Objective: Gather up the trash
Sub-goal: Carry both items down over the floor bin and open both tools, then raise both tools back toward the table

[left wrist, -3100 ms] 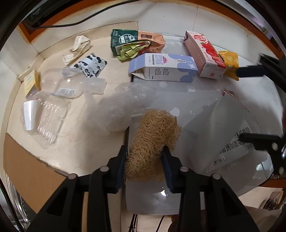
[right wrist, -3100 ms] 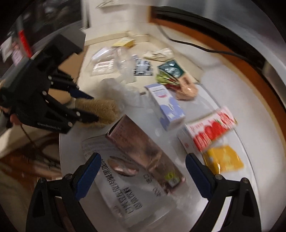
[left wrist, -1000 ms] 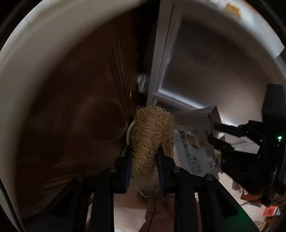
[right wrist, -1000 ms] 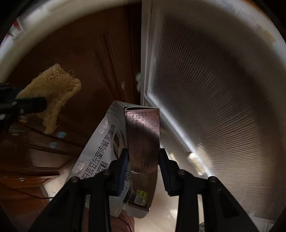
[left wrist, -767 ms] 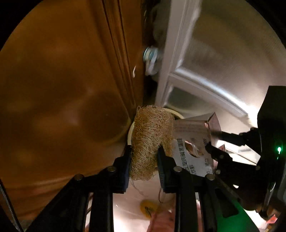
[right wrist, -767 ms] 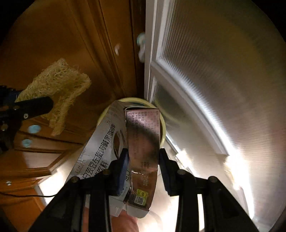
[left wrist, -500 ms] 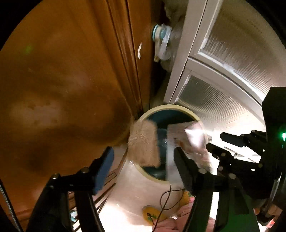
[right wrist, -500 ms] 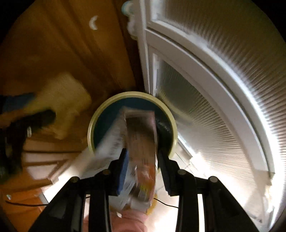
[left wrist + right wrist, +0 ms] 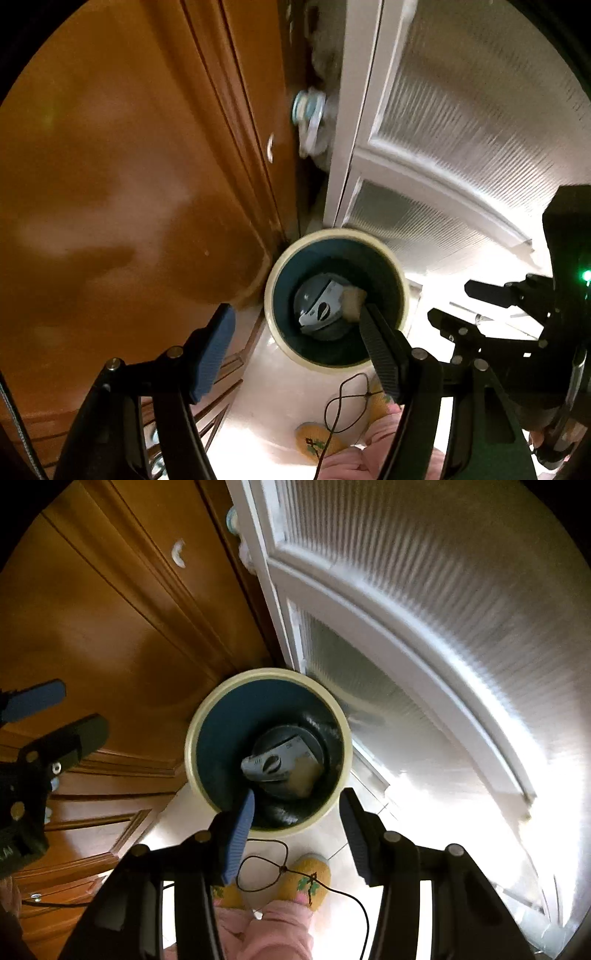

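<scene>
Both grippers, left (image 9: 295, 345) w/ fingers spread wide & empty, right (image 9: 295, 821) just opened & empty, hang over bin (image 9: 192, 734) where carton (image 9: 275, 764) & sponge (image 9: 304, 775) lie; best lift clear, avoiding rim.

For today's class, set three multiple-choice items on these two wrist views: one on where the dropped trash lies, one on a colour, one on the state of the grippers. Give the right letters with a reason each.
1. Where do the box and the scrubber lie?
A. on a table
B. at the bottom of the bin
C. on the floor beside the bin

2. What colour is the bin's inside wall?
A. red
B. white
C. dark blue-green

3. How do the left gripper and the right gripper stand?
A. both open and empty
B. both shut on trash
C. only the left holds trash

Key: 1 B, both show inside the cream rim; 2 C, the wall below the rim is dark teal; 3 A, nothing sits between either pair of pads.
</scene>
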Motion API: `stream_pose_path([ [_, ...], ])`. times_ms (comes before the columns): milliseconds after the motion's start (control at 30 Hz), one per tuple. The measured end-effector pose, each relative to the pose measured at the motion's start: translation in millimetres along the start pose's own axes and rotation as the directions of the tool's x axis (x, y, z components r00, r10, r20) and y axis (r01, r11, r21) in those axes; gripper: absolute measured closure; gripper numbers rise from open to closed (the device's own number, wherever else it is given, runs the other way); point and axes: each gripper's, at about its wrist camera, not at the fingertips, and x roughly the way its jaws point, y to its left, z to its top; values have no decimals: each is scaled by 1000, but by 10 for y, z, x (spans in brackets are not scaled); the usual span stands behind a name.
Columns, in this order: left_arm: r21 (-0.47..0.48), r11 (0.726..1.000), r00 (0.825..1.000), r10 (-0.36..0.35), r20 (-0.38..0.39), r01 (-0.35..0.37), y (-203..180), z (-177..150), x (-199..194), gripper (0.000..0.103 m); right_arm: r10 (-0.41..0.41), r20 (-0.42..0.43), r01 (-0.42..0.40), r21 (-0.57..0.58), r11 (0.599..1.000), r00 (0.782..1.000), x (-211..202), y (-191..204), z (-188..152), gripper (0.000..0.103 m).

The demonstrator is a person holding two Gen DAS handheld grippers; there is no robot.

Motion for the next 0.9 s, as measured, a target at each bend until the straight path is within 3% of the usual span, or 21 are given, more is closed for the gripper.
stream_pose_path([
  [367,22,998,997,-56,51,55,31,53,-1310,35,-15,84,15,2,1000,996,-1280,256,-111,54],
  [567,76,996,989,-64,132,55,42,102,-2222,35,-34,172,33,6,999,985,-2159,389,-129,54],
  [733,134,990,976,-61,211,33,1,155,-2825,35,-62,263,62,9,998,963,-2910,484,-146,54],
  [900,175,983,959,-99,265,54,-7,268,-3364,35,-124,356,114,49,992,926,-3540,491,-205,54],
])
